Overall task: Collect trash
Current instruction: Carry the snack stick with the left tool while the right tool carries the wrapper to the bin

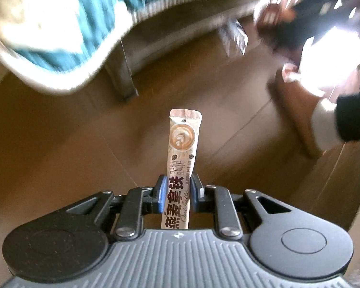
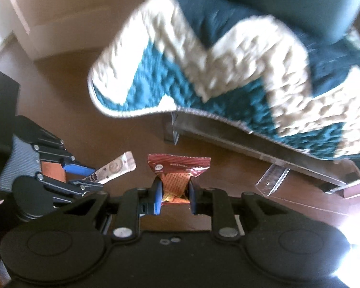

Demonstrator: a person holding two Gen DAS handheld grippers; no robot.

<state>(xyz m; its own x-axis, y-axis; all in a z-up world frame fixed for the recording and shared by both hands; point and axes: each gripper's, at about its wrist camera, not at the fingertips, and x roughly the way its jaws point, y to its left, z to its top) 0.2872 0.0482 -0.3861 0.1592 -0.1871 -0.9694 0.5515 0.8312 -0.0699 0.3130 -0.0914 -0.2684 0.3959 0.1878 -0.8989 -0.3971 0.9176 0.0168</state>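
Two wrappers pinched, one still lying on the floor

We clamp our left gripper [image 1: 178,187] on the oat latte sachet [image 1: 181,158] and our right gripper [image 2: 174,192] on the red snack wrapper [image 2: 177,170], both held clear of the wood floor [image 2: 67,110]; beyond, a clear plastic wrapper [image 2: 273,178] lies by the edge of the blanket-draped sofa [image 2: 228,72].

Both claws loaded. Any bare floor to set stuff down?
Bare wood floor between the white cabinet and the quilt edge. Crowded by the bed frame, where a clear wrapper lies.
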